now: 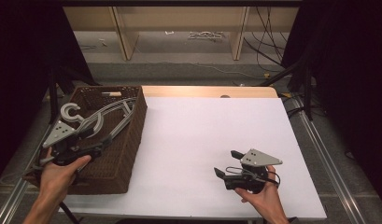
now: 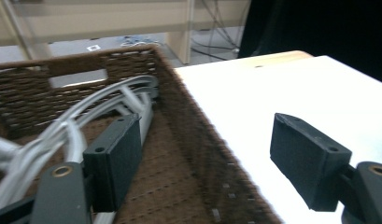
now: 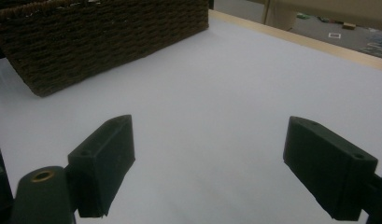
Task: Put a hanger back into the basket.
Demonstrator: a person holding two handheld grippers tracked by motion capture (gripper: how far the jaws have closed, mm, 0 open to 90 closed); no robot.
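Early stage: grey hangers (image 1: 102, 119) lie in the basket (image 1: 132, 140) at table's left. Left gripper (image 2: 202, 163) over basket edge, fingers apart, probably nothing gripped. Right gripper (image 3: 216, 172) idle, fingers apart.

Dim, soft pictures; bright white tabletop, dark surroundings.

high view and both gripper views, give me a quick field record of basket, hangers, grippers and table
basket: brown woven basket at the table's left edge
contents: grey hangers lying in it, hook toward its far left corner
left gripper: left gripper over the basket's right wall, jaws open, one jaw inside by the hangers, one over the table; nothing gripped
right gripper: right gripper low over bare table, near right, jaws open, empty, pointing toward the basket
table: white table, wooden strip along far edge
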